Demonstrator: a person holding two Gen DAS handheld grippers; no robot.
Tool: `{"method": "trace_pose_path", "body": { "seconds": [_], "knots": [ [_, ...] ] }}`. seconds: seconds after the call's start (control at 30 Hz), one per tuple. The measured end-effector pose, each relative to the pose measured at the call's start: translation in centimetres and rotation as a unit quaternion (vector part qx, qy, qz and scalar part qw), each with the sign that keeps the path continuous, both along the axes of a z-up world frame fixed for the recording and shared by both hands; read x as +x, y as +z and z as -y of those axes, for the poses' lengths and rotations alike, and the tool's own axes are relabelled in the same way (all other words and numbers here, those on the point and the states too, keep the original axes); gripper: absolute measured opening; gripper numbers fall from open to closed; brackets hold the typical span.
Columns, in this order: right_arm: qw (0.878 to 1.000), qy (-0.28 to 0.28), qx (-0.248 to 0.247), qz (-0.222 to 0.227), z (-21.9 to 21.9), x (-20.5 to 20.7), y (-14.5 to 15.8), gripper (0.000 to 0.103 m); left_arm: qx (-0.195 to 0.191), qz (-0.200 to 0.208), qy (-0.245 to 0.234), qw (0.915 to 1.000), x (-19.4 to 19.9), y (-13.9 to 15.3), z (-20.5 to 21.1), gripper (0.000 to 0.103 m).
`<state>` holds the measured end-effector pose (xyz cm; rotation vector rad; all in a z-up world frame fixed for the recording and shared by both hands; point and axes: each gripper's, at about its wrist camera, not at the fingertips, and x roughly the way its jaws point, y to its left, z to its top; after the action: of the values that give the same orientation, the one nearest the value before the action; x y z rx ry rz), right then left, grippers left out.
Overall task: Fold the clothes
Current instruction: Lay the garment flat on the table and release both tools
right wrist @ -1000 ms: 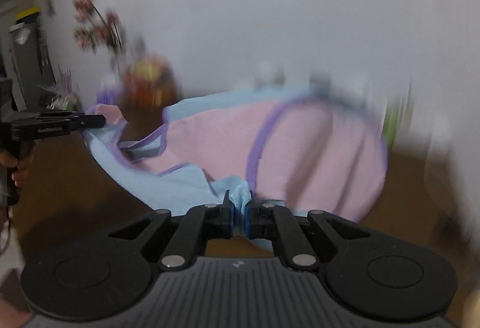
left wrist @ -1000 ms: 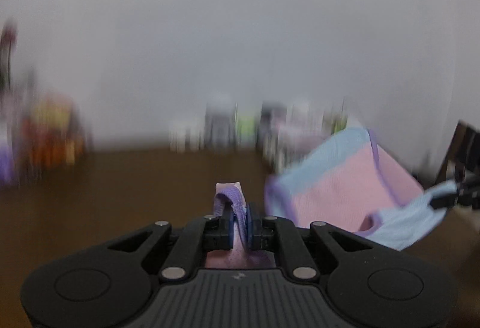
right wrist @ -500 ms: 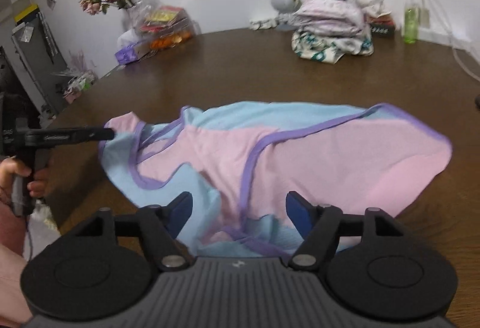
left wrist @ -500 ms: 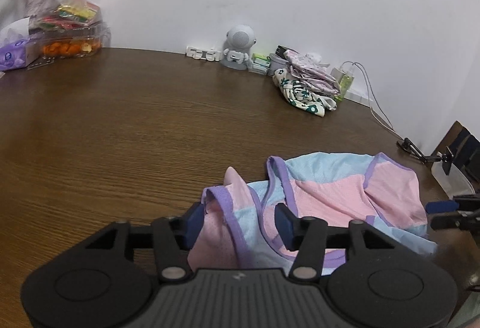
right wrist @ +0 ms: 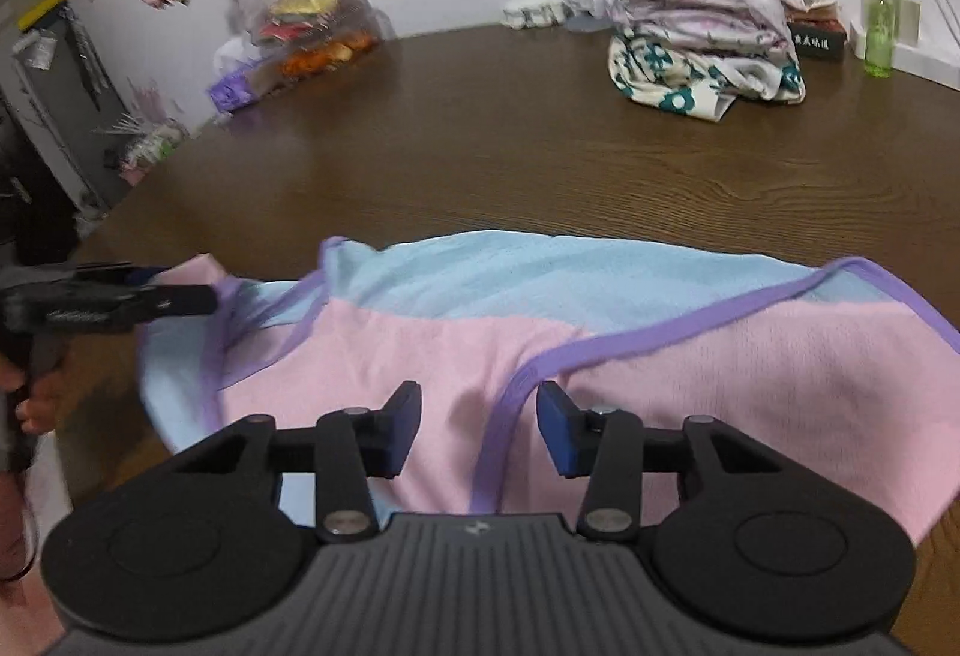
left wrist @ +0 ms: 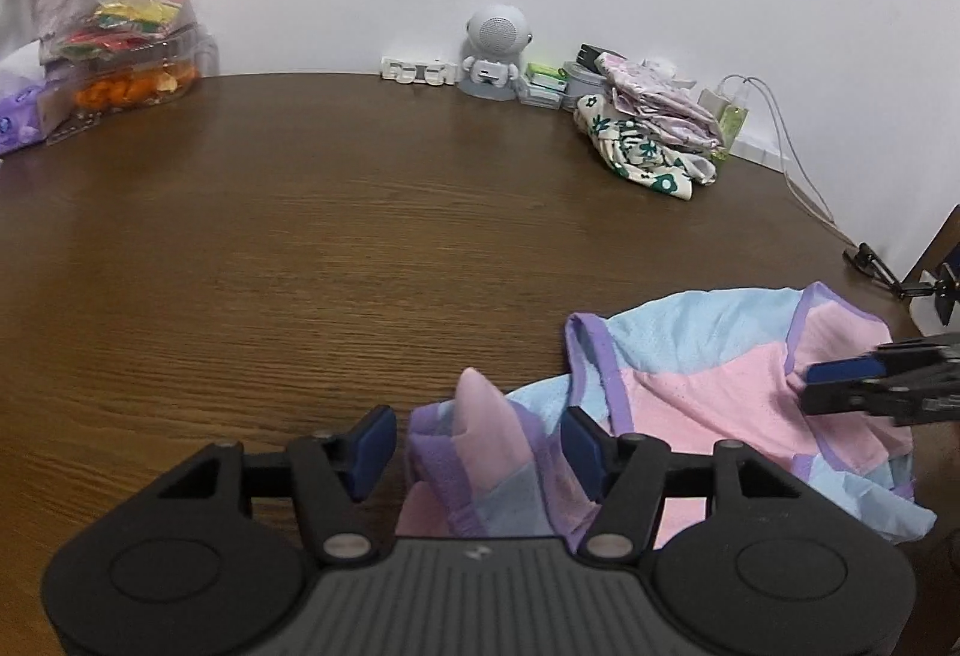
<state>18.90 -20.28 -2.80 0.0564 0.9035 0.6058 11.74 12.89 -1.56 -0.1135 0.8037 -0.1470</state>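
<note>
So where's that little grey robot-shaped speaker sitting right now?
The grey speaker stands at the far edge of the wooden table against the white wall, between a white strip and the pile of folded clothes.

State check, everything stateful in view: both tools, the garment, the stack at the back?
left tool: open, garment's bunched edge between its fingers
right tool: open, over the purple trim
pink and blue garment: rumpled on the table, unfolded
clothes pile: folded, stacked
</note>
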Motion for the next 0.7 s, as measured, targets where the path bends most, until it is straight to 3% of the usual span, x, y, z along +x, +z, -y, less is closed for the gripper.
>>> {"method": "trace_pose_path", "body": {
  "seconds": [0.07, 0.1, 0.13, 0.17, 0.27, 0.37, 0.57, 0.7],
  "knots": [
    [1.000, 0.001, -0.009, -0.006, -0.7, 0.8, -0.4, 0.043, -0.005, 0.000, 0.000, 1.0000, 0.3, 0.0, -0.2, 0.054],
    [1.000, 0.004, -0.012, -0.006, -0.9, 1.0, -0.5, 0.038, -0.010, 0.002, -0.004, 0.9999, 0.5, 0.0, -0.3, 0.036],
    [1.000, 0.007, -0.014, -0.007, -1.2, 1.2, -0.5, 0.031, -0.016, 0.003, -0.008, 0.9998, 0.6, 0.1, -0.5, 0.010],
    [1.000, 0.005, -0.012, -0.006, -1.3, 1.4, -0.5, 0.015, -0.023, 0.005, -0.013, 0.9997, 0.7, 0.1, -0.6, 0.005],
    [1.000, -0.017, -0.004, 0.002, -1.1, 2.1, -0.1, 0.003, -0.037, 0.018, -0.025, 0.9988, 0.4, 0.8, -1.1, 0.005],
    [0.999, -0.041, 0.013, 0.014, -0.5, 3.0, 0.6, 0.000, -0.043, 0.045, -0.038, 0.9974, -0.8, 2.3, -1.6, 0.004],
    [0.997, -0.058, 0.039, 0.031, 0.1, 4.2, 1.9, 0.000, -0.050, 0.094, -0.066, 0.9921, -3.7, 5.1, -2.5, 0.004],
    [0.999, -0.021, 0.038, 0.027, -1.4, 3.7, 2.4, 0.005, -0.028, 0.081, -0.104, 0.9909, -7.8, 4.8, -1.8, 0.005]
  ]
}}
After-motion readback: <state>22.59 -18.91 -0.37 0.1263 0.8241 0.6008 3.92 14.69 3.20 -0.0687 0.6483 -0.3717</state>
